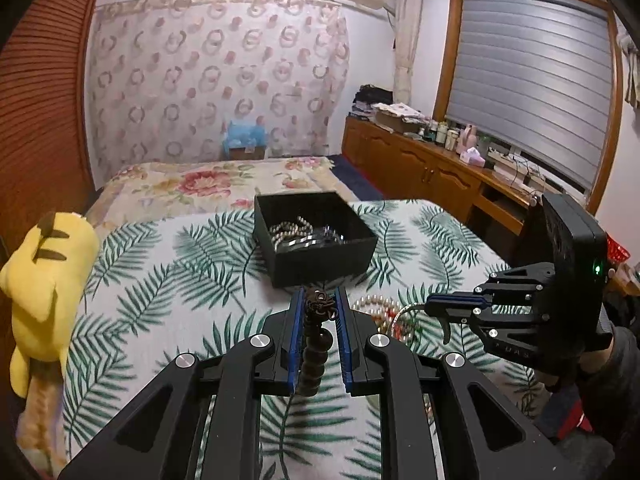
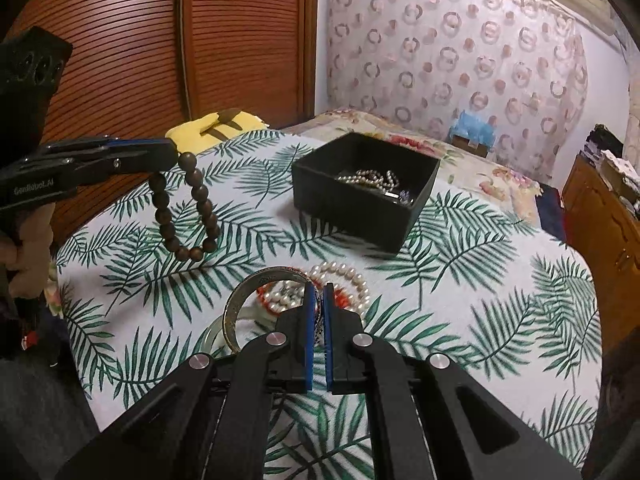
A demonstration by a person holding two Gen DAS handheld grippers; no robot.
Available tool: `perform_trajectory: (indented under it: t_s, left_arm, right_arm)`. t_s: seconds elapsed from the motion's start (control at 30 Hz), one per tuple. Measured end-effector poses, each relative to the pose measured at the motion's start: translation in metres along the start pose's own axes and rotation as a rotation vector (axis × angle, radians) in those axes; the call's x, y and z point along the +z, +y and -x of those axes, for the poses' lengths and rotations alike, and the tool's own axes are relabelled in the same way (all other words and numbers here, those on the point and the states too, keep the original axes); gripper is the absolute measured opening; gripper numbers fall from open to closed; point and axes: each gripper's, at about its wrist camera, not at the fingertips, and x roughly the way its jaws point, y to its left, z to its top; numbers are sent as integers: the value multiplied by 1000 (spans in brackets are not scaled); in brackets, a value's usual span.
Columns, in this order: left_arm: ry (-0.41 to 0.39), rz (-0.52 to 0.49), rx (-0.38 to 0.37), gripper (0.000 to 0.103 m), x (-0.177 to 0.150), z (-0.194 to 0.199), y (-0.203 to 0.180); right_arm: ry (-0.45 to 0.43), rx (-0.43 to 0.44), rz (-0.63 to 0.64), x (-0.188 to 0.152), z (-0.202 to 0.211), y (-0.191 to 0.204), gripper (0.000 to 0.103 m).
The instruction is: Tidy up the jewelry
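The left tongs [image 1: 318,300] are clamped on a dark wooden bead bracelet [image 2: 188,208]; in the right wrist view its loop hangs free from the pads, above the leaf-print cloth [image 2: 480,280] and clear of it. In the left wrist view the beads run down between the two blue pads [image 1: 295,336], with a knotted end at the tips.

The right tongs [image 2: 318,300] are pressed together on a silver metal bangle [image 2: 236,308]. The bangle stands tilted, one side caught between the pads, the other side leaning out to the left over the cloth. From the left wrist view the same tongs reach in from the right with the bangle's thin rim at their tip, and a hand [image 1: 592,360] in a dark sleeve grips the handle.

Just beyond the bangle lies a white pearl strand [image 2: 344,276], coiled on the cloth and mixed with a string of small red beads [image 2: 276,300]; how they tangle I cannot tell.

Farther back on the cloth sits an open black box [image 2: 360,204], well apart from both tongs. It holds a pearl-like strand [image 2: 368,180] and some shiny metal pieces [image 1: 308,240].

A yellow plush toy [image 1: 44,280] lies at the left edge of the bed.
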Motion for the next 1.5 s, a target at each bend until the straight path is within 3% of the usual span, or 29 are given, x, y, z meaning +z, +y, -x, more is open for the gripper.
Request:
perform_trajectory:
  t_s: [0.57, 0.9, 1.13, 1.5]
  left_arm:
    - [-71, -49, 5, 14, 77, -36, 3]
    - [-90, -42, 22, 14, 120, -67, 13]
    - [-73, -30, 42, 14, 132, -87, 23]
    - [-17, -24, 55, 14, 136, -116, 25]
  right_arm:
    - [-68, -30, 12, 54, -11, -52, 5]
    - [-113, -31, 8, 96, -40, -87, 5]
    - [-124, -2, -9, 112, -73, -102, 5]
    - [-74, 64, 6, 101, -103, -91, 6]
